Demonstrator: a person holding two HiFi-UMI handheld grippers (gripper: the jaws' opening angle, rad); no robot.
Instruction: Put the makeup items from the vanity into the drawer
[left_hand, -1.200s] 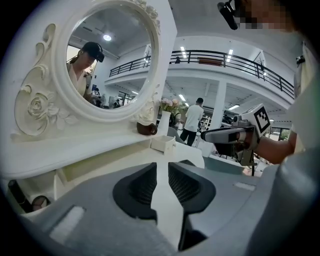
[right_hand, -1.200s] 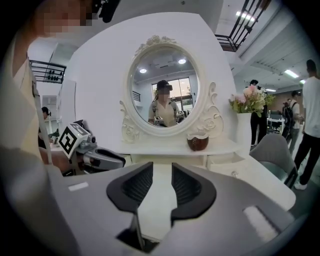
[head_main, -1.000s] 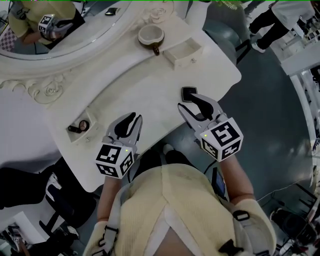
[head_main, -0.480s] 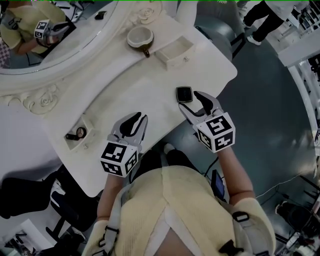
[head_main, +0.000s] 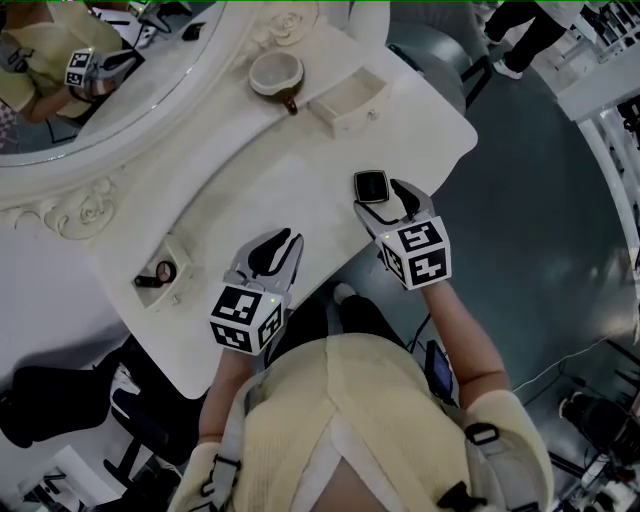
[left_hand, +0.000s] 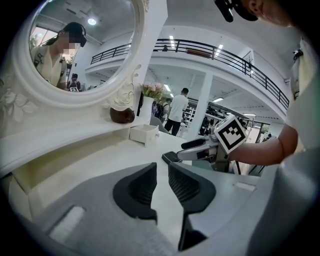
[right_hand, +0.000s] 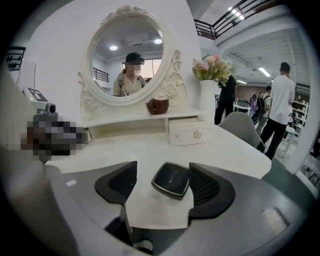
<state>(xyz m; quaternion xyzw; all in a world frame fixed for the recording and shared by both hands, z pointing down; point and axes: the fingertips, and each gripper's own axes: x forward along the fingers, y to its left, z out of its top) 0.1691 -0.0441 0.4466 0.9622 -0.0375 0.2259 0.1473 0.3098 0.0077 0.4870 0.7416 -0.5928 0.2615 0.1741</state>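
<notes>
Black compact (right_hand: 171, 180), flat near the worktop's (head_main: 280, 190) front edge: right gripper (head_main: 383, 203) fingers, just opened wide, straddle it unclamped, so centre, lower, then close squarely; left gripper (head_main: 276, 250) fingers nearly together, empty.

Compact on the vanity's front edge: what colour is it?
The compact is black with a thin pale rim; clearest in the right gripper view.
</notes>
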